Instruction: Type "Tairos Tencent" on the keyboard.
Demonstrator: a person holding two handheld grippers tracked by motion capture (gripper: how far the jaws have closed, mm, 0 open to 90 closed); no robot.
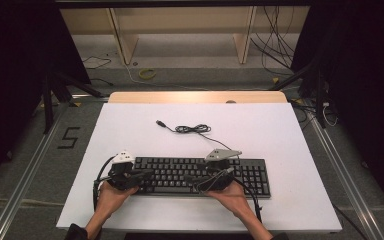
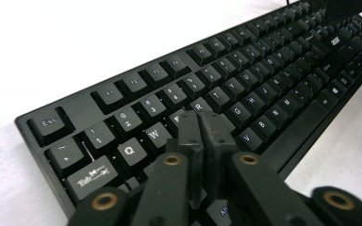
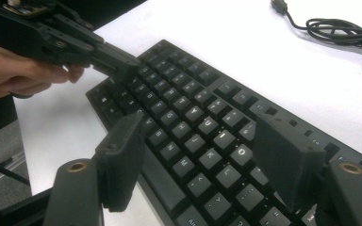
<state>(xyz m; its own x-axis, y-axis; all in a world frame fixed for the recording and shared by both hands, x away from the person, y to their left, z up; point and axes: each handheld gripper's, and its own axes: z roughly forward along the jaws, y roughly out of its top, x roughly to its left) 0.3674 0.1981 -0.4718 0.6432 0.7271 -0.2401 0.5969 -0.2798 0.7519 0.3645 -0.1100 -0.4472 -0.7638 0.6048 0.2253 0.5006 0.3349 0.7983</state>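
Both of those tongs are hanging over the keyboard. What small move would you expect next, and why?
Probably the left tongs dip to tap a key. Their jaws are pressed together into one narrow tip, poised over the letter keys at the left end of the keyboard, near E and R. The right tongs hang with jaws wide apart and nothing between them, too broad to strike a single key.

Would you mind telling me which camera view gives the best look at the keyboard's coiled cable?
The high view: the whole cable lies on the white table behind the keyboard, plug end to coil. The right gripper view catches just the plug and part of the coil at its top right corner. The left gripper view gives a mere sliver at its top edge.
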